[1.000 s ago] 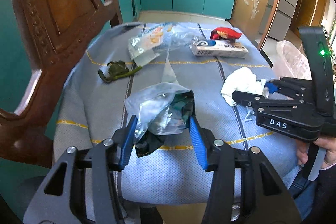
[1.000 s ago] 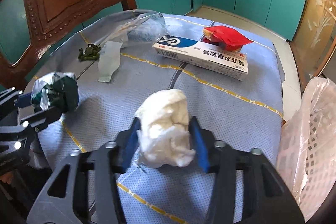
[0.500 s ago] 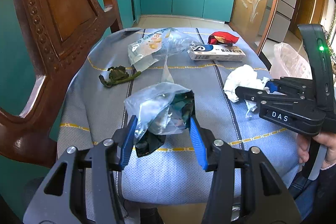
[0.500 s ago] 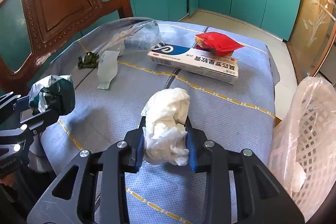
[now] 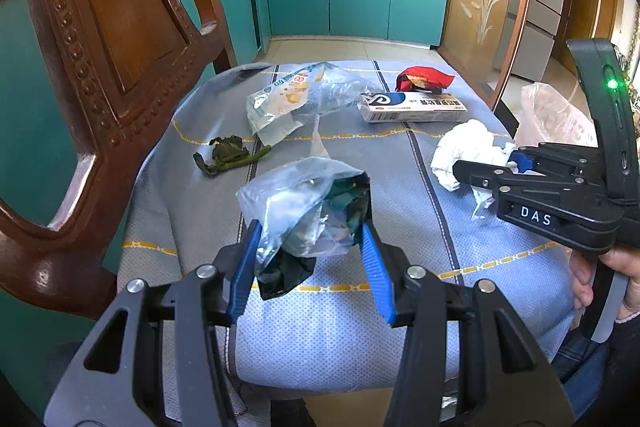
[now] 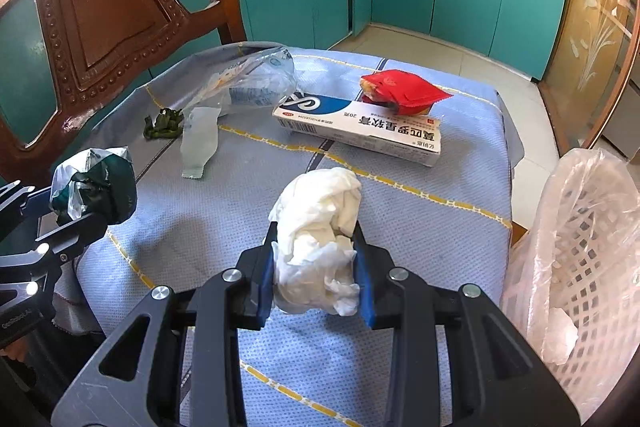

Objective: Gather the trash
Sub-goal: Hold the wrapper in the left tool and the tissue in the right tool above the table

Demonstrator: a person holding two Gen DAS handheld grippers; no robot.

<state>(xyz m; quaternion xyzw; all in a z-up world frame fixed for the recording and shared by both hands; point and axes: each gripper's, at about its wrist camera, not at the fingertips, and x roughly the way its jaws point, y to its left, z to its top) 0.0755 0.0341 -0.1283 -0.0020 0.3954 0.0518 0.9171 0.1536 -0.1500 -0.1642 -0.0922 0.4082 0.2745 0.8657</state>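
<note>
Inside, lined basket (image 6: 592, 267) holds scraps.

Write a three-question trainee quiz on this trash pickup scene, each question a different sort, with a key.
1. True or false: the right gripper is shut on the crumpled white tissue wad.
2. What does the left gripper hold? A) the crumpled clear plastic bag with dark green scraps B) a glass bottle C) a metal spoon
3. Fill in: the red snack wrapper rests against the long white and blue ____.

Key: 1 true; 2 A; 3 carton.
</note>
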